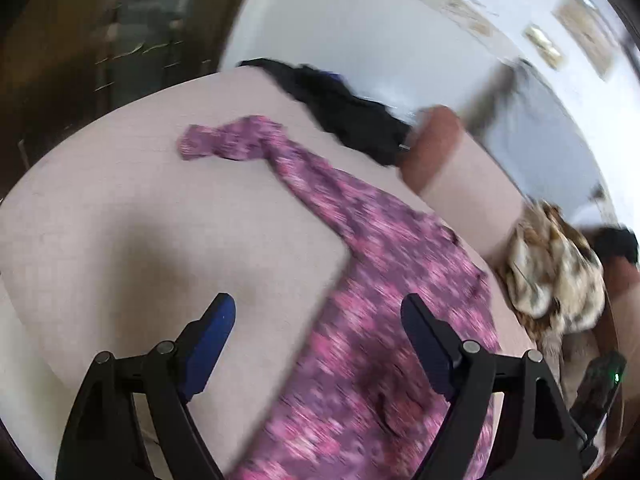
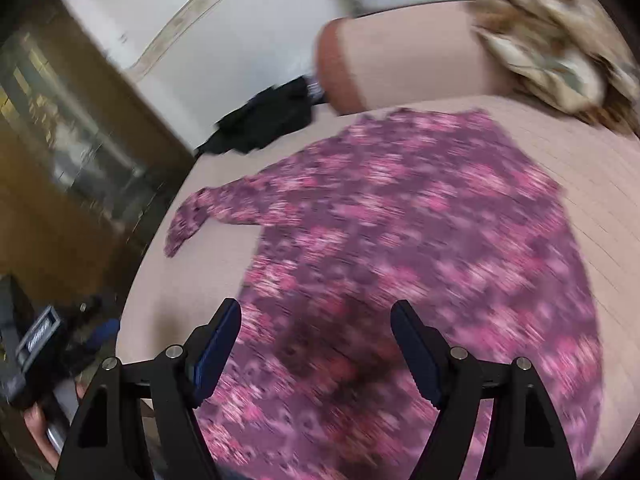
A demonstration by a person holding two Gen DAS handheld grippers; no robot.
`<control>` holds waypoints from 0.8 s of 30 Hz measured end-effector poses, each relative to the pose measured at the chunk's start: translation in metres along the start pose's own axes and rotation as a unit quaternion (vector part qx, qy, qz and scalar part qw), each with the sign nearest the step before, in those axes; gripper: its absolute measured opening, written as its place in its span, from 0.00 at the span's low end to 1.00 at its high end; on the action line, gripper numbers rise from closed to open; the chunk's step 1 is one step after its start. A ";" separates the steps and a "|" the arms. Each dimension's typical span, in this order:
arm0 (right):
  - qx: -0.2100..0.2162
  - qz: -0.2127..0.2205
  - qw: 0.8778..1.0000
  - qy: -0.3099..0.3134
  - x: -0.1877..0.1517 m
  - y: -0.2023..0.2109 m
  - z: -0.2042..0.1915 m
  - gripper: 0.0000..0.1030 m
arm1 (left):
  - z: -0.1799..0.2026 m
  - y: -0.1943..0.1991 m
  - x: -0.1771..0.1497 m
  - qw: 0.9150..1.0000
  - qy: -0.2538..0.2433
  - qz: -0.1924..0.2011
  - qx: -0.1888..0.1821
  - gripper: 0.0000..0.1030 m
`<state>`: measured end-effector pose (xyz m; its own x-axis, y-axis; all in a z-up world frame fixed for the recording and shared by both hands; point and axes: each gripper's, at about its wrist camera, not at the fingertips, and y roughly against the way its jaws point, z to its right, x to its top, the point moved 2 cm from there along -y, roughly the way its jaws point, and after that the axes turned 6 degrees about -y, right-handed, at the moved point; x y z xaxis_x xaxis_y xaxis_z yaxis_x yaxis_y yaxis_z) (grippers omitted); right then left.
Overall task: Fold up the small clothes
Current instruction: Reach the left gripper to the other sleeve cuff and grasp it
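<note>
A purple and pink floral garment (image 2: 400,216) lies spread flat on the pale pink couch seat (image 2: 176,280), one sleeve stretched out to the left. In the left wrist view the same garment (image 1: 360,280) runs from the sleeve end at the far middle down under the frame. My left gripper (image 1: 318,308) is open and empty, above the garment's left edge. My right gripper (image 2: 316,312) is open and empty, above the garment's lower part. Both views are motion-blurred.
A black garment (image 1: 340,112) lies at the far edge of the seat. A brown and cream patterned cloth (image 1: 556,264) is heaped on the right by the couch armrest (image 2: 400,60). The left hand-held unit (image 2: 40,344) shows at lower left in the right wrist view.
</note>
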<state>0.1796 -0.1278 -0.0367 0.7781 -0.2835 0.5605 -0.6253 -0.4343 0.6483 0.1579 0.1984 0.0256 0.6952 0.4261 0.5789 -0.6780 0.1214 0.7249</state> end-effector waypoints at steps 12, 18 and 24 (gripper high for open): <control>0.126 -0.083 0.988 0.026 0.045 -0.136 -0.072 0.73 | -0.133 -0.144 0.108 0.976 0.206 -0.065 0.016 0.81; 0.137 -0.115 0.984 -0.003 0.041 -0.190 -0.061 0.68 | -0.163 -0.205 0.130 0.958 0.283 -0.054 0.010 0.81; 0.130 -0.114 0.985 -0.018 0.035 -0.190 -0.038 0.67 | -0.163 -0.217 0.151 0.954 0.289 -0.014 0.077 0.35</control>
<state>0.3234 -0.0223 -0.1208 0.9011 -0.1814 0.3939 -0.4013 -0.6931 0.5988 0.3712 0.3829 -0.1052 0.4346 0.8531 0.2888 -0.5878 0.0258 0.8086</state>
